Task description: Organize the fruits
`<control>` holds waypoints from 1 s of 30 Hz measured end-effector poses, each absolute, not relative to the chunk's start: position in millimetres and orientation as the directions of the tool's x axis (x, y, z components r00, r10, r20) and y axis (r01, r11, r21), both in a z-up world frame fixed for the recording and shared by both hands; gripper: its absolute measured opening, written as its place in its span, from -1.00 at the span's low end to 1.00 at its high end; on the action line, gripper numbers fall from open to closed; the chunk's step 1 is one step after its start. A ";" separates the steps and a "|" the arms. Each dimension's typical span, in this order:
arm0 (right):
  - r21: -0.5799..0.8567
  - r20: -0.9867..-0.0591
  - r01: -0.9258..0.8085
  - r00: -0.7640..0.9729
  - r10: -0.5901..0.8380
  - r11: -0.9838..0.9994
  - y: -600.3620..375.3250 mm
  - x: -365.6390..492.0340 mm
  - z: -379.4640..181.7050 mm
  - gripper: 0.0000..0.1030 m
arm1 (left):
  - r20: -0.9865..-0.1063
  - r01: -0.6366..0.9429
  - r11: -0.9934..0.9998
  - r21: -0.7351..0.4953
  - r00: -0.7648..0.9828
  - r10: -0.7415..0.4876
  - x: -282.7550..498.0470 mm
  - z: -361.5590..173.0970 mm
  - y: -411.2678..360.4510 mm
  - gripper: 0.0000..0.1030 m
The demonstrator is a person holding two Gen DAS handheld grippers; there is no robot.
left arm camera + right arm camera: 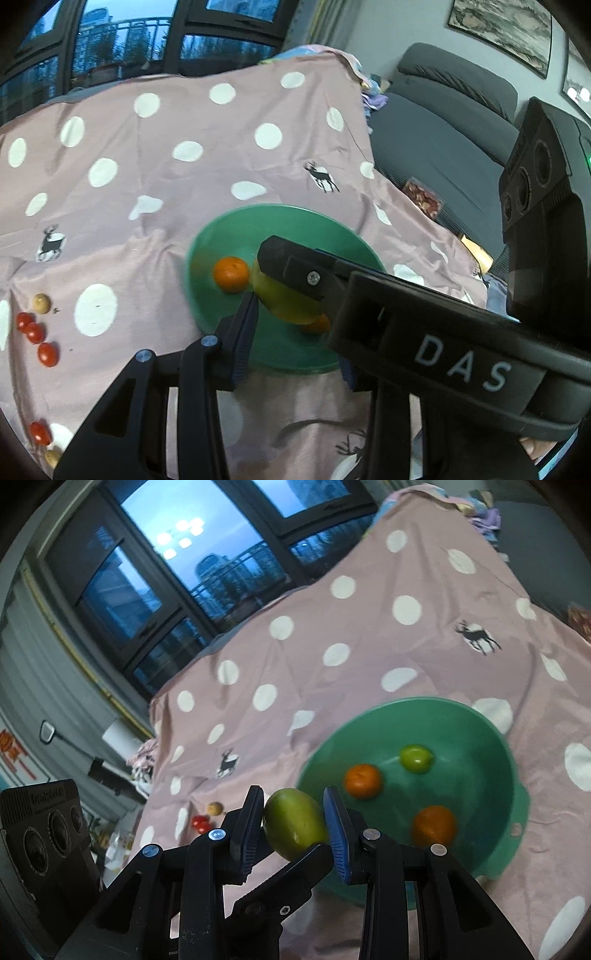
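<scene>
Held fruit: a smooth yellow-green oval fruit (295,821) sits between the blue ribbed pads of the right gripper (295,825), jaws closed on it, at the near-left rim of the round green plastic bowl (517,797), not yet clearly over its hollow.
Already in the bowl: two round orange tangerines (362,781) (434,825) and a smaller green fruit (416,758), apart from one another on the bowl floor.
Left gripper: the left gripper (295,314) hangs over the same bowl; only its left pad (245,332) shows, the rest is hidden by the right gripper's black body (369,295), so I cannot tell how its jaws stand or whether they hold anything.
Fruits left out: red cherry tomatoes (35,332) and a small tan round fruit (41,303) lie on the pink polka-dot cloth (184,177), well apart from the bowl.
Risk: released here, the oval fruit could strike the rim and roll off across the cloth; it is smooth and only pinched at its sides, so a tilt might let it slip.
Risk: both grippers crowd one bowl and may knock each other or shove it along the loose cloth.
View difference: the right wrist view shows the grasp and the small green fruit; the left wrist view shows more stray tomatoes (38,432) at the near edge and the crossing of the grippers.
</scene>
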State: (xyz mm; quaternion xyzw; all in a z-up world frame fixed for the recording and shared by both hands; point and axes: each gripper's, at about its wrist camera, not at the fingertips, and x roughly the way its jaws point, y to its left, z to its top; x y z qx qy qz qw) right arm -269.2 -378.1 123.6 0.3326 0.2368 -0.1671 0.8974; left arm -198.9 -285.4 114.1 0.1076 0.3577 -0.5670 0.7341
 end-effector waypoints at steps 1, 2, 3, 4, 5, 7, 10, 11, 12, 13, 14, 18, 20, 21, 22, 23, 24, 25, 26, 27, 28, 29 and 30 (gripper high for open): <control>0.518 -0.542 0.470 0.827 -0.151 0.715 -380.9 -271.0 121.8 -0.31 | -0.650 0.911 0.325 -0.253 0.089 -0.754 -199.4 112.2 -289.7 -0.25; 0.517 -0.548 0.483 0.821 -0.160 0.707 -383.5 -272.5 120.2 -0.31 | -0.653 0.913 0.315 -0.261 0.074 -0.754 -198.9 110.2 -293.2 -0.25; 0.516 -0.554 0.492 0.816 -0.166 0.701 -386.1 -274.8 118.4 -0.31 | -0.658 0.912 0.302 -0.278 0.048 -0.751 -197.6 106.5 -297.9 -0.25; 0.516 -0.563 0.507 0.808 -0.172 0.691 -389.4 -276.7 115.8 -0.31 | -0.663 0.910 0.296 -0.292 0.030 -0.748 -196.5 103.6 -301.5 -0.25; 0.515 -0.575 0.522 0.799 -0.177 0.680 -392.3 -277.4 113.1 -0.31 | -0.668 0.907 0.291 -0.304 0.015 -0.744 -195.6 100.8 -304.7 -0.25; 0.515 -0.596 0.543 0.783 -0.179 0.664 -397.6 -278.0 107.7 -0.31 | -0.678 0.904 0.288 -0.315 -0.002 -0.735 -195.0 95.4 -310.8 -0.25; 0.505 -0.623 0.570 0.760 -0.184 0.648 -402.5 -275.6 101.3 -0.31 | -0.690 0.903 0.288 -0.318 -0.012 -0.724 -195.3 90.1 -315.5 -0.25; 0.504 -0.631 0.580 0.753 -0.185 0.640 -403.9 -275.0 99.5 -0.31 | -0.692 0.901 0.285 -0.326 -0.022 -0.721 -194.6 88.2 -317.0 -0.25; 0.501 -0.636 0.586 0.748 -0.187 0.637 -404.5 -275.4 98.3 -0.30 | -0.694 0.899 0.281 -0.336 -0.035 -0.719 -193.7 86.3 -318.8 -0.25; 0.493 -0.645 0.595 0.739 -0.192 0.635 -405.3 -275.3 97.0 -0.31 | -0.695 0.894 0.275 -0.353 -0.054 -0.717 -192.3 83.4 -320.9 -0.25; 0.486 -0.653 0.604 0.731 -0.197 0.631 -406.4 -275.9 95.7 -0.31 | -0.696 0.891 0.273 -0.363 -0.065 -0.715 -191.8 82.0 -322.3 -0.25; 0.474 -0.673 0.628 0.710 -0.205 0.617 -411.2 -276.1 91.0 -0.30 | -0.702 0.885 0.273 -0.376 -0.080 -0.708 -192.3 78.8 -327.8 -0.25; 0.469 -0.679 0.634 0.704 -0.208 0.615 -411.9 -275.7 90.3 -0.30 | -0.704 0.884 0.275 -0.379 -0.083 -0.705 -192.0 77.8 -327.5 -0.25; 0.467 -0.682 0.637 0.701 -0.208 0.613 -412.1 -275.2 89.7 -0.30 | -0.706 0.884 0.276 -0.377 -0.082 -0.703 -192.4 77.2 -327.5 -0.25; 0.463 -0.686 0.640 0.697 -0.209 0.613 -412.1 -274.6 89.2 -0.30 | -0.710 0.885 0.279 -0.374 -0.080 -0.699 -192.7 76.2 -327.7 -0.24; 0.459 -0.689 0.642 0.694 -0.210 0.614 -411.8 -274.1 88.8 -0.30 | -0.712 0.885 0.280 -0.371 -0.079 -0.698 -192.8 75.7 -327.7 -0.24; 0.457 -0.692 0.645 0.690 -0.211 0.613 -411.7 -273.7 88.3 -0.30 | -0.713 0.884 0.282 -0.372 -0.078 -0.696 -192.4 75.1 -328.0 -0.24; 0.455 -0.696 0.648 0.687 -0.210 0.611 -412.0 -273.4 87.8 -0.30 | -0.713 0.883 0.286 -0.373 -0.075 -0.697 -191.5 74.7 -328.0 -0.27; 0.452 -0.700 0.652 0.682 -0.211 0.608 -413.0 -272.3 87.4 -0.30 | -0.710 0.881 0.290 -0.373 -0.070 -0.701 -190.5 75.0 -326.8 -0.29; 0.445 -0.708 0.662 0.673 -0.216 0.604 -413.7 -272.1 86.7 -0.30 | -0.709 0.881 0.294 -0.369 -0.063 -0.702 -190.2 75.5 -325.7 -0.29; 0.442 -0.711 0.669 0.667 -0.222 0.598 -414.6 -272.3 86.2 -0.30 | -0.709 0.882 0.296 -0.366 -0.059 -0.703 -190.3 76.3 -323.8 -0.24; 0.448 -0.709 0.669 0.670 -0.221 0.593 -415.1 -272.9 85.8 -0.30 | -0.708 0.883 0.290 -0.370 -0.066 -0.704 -190.1 77.5 -322.5 -0.22; 0.457 -0.707 0.668 0.673 -0.216 0.587 -416.0 -274.5 85.7 -0.30 | -0.705 0.881 0.283 -0.378 -0.076 -0.705 -189.7 79.0 -320.5 -0.19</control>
